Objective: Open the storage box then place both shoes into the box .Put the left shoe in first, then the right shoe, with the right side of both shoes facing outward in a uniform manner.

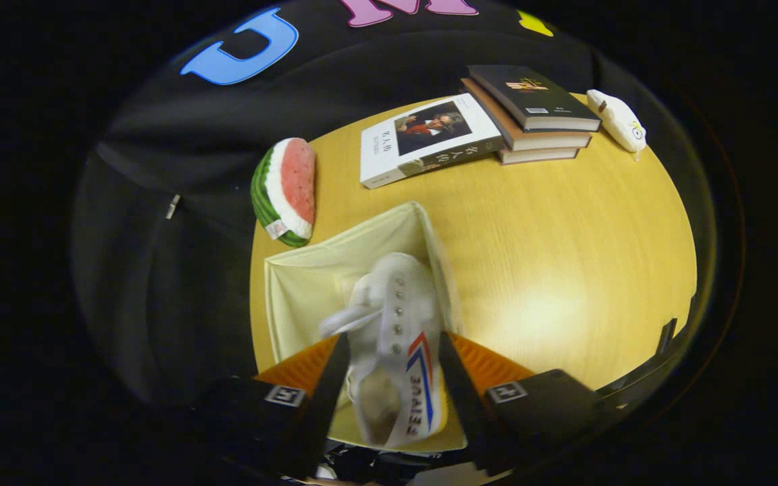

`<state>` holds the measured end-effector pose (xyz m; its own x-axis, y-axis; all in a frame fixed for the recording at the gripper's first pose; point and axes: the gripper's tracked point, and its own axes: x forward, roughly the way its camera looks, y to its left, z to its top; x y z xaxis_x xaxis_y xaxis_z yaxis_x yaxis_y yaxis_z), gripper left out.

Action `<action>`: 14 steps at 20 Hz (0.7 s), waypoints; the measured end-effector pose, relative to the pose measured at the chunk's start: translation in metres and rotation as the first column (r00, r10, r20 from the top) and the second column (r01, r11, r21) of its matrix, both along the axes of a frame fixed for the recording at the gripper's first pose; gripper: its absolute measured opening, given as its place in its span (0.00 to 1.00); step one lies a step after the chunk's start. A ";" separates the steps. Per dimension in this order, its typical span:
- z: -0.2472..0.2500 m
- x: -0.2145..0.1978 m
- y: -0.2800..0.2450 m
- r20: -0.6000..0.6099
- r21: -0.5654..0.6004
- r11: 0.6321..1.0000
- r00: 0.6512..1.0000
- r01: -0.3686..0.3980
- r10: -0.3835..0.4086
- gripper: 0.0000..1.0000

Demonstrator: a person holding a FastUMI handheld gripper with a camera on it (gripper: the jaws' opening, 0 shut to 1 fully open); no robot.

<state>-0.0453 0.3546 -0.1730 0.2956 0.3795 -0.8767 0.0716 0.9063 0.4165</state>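
Black cloth hangs all around the booth, and in the middle sits a round pale wooden table (564, 223), its top shining with a bright patch of glare on the right. Down at the near side, the gripper (392, 364) has its two fingers closed against the sides of a white canvas shoe with red and blue stripes (399, 337), one finger on each flank, the shoe held toe-forward. The shoe hangs over the open cream fabric storage box (308, 283), its toe already inside the box's mouth, close to the right wall. The box stands at the table's near left edge, its left wall almost flush with the rim. Just beyond it, at the left rim, lies a plush watermelon slice (284, 192). Farther back lies a white book with a portrait on the cover (426, 138), and to its right a stack of three books (531, 111), dark one on top. A small white plush toy (618, 121) rests at the far right edge. The right half of the table is bare wood, wide open.
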 end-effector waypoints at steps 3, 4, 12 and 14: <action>0.010 0.006 -0.003 0.062 -0.028 0.999 0.997 -0.040 0.042 0.99; 0.011 0.004 -0.002 0.065 -0.024 0.999 0.997 -0.044 0.045 0.99; 0.028 0.008 -0.031 0.138 0.005 1.000 0.990 -0.001 0.001 0.99; 0.033 0.015 -0.047 0.182 -0.002 1.000 0.983 0.023 -0.022 0.99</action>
